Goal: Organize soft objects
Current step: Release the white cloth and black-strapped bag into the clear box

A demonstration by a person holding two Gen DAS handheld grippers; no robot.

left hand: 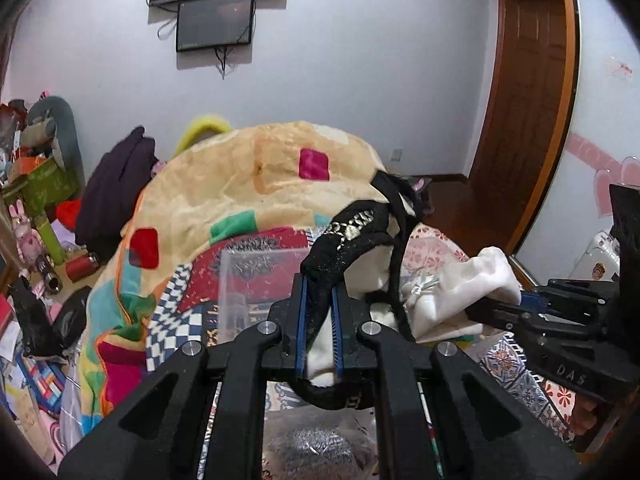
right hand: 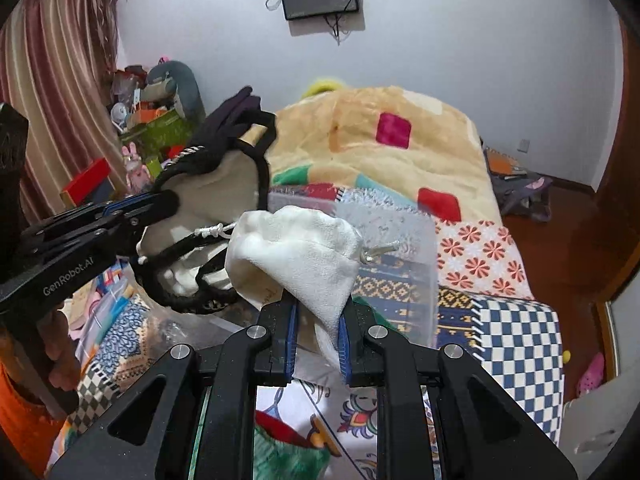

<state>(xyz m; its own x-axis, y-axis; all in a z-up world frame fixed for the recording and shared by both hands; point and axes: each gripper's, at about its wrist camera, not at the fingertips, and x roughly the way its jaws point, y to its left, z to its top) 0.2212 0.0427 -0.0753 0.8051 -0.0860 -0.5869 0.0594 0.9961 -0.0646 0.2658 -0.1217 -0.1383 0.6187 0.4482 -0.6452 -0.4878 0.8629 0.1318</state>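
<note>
While both grippers are clamped on cloth, we record the item as one soft article held at two ends. Left gripper (left hand: 319, 312): jaws narrow, pinching the black glittery trim (left hand: 352, 236), which rises straight ahead of the fingers. Right gripper (right hand: 318, 332): jaws narrow on a corner of the white plush pouch (right hand: 296, 256), drawstring knot showing beside it. Long axis runs from one gripper to the other (black cord loops sag between them). Clear plastic box (right hand: 384, 240): just beyond and below the pouch, on the patchwork bedding (right hand: 516, 340); we judge the right gripper nearer it. Beyond: yellow fleece blanket (left hand: 248, 184).
</note>
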